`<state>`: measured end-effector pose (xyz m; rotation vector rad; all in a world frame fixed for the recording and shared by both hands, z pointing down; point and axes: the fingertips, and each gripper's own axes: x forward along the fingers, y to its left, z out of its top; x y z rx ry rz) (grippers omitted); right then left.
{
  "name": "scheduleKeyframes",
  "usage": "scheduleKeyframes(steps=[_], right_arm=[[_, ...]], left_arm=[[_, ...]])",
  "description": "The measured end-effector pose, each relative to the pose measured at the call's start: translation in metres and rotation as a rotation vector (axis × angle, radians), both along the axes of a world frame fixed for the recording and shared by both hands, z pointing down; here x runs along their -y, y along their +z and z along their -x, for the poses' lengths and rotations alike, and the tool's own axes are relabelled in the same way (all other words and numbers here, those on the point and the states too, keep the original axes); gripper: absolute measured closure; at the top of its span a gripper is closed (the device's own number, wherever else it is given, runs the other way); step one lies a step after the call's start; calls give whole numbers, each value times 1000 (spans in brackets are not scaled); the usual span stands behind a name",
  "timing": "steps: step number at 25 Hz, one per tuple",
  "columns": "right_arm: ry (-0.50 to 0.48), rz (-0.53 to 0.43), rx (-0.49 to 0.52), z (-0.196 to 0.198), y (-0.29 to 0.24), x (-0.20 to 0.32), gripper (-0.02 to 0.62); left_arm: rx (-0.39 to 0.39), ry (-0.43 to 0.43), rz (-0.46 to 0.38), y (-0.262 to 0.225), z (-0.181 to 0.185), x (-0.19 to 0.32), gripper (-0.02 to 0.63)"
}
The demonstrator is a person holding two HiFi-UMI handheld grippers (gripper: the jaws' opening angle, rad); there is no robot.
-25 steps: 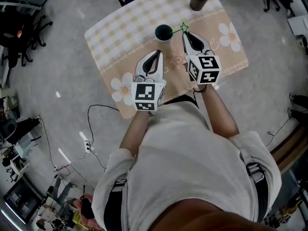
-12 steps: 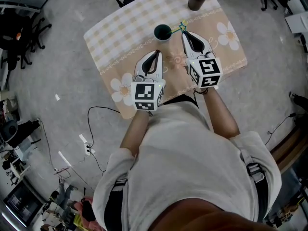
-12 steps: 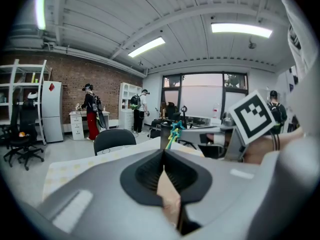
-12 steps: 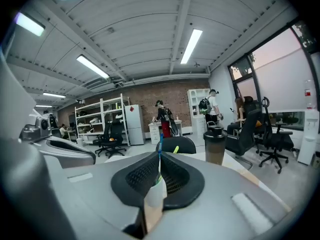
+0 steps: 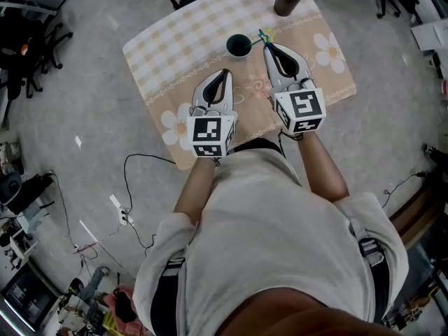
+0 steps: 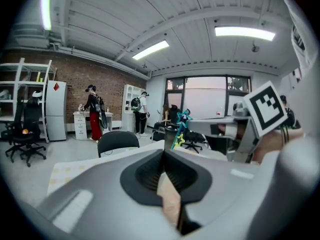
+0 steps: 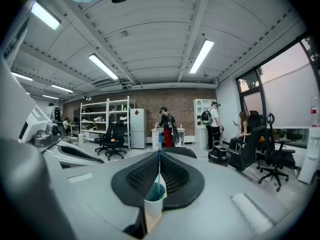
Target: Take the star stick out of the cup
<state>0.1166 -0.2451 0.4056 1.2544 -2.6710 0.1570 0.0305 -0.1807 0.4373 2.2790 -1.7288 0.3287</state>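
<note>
Green-yellow star stick (image 5: 264,37) leans out of small white cup (image 5: 238,45) toward right gripper (image 5: 269,47), whose jaws are closing on its thin shaft. Idle left gripper (image 5: 225,72) has jaws together, nothing between them. Firm the pinch, then lift along the shaft so the cup doesn't tip.

A grey concrete floor (image 5: 84,68) surrounds a small table under beige checked, flower-printed cloth (image 5: 175,40) at twelve o'clock. Black office chairs (image 5: 31,54) stand at ten o'clock. Red brick wall (image 7: 182,104), long ceiling strip lights (image 7: 202,56).
</note>
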Motion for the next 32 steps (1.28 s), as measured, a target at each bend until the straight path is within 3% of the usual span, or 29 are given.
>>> scheduleKeyframes(steps=[6,12,20,29,32], right_arm=[[2,-70,-27,12,-35,-6,588],[-9,-123,-28,-9,-57,14,589],[-117,-110,-74,100,-53,-49,589],[-244,-80,-274,152,11,-75,589],[-282,-76,-302,147,26,-71,589]], left_arm=[[-23,-7,-26,-16,17,-4,603],[-36,-14,-52,-25,-5,26,603],[-49,-82,-52,-31,90,-30,603],[-54,-220,19,-4,144,-59,603],[-54,-253,31,4,138,-54,603]])
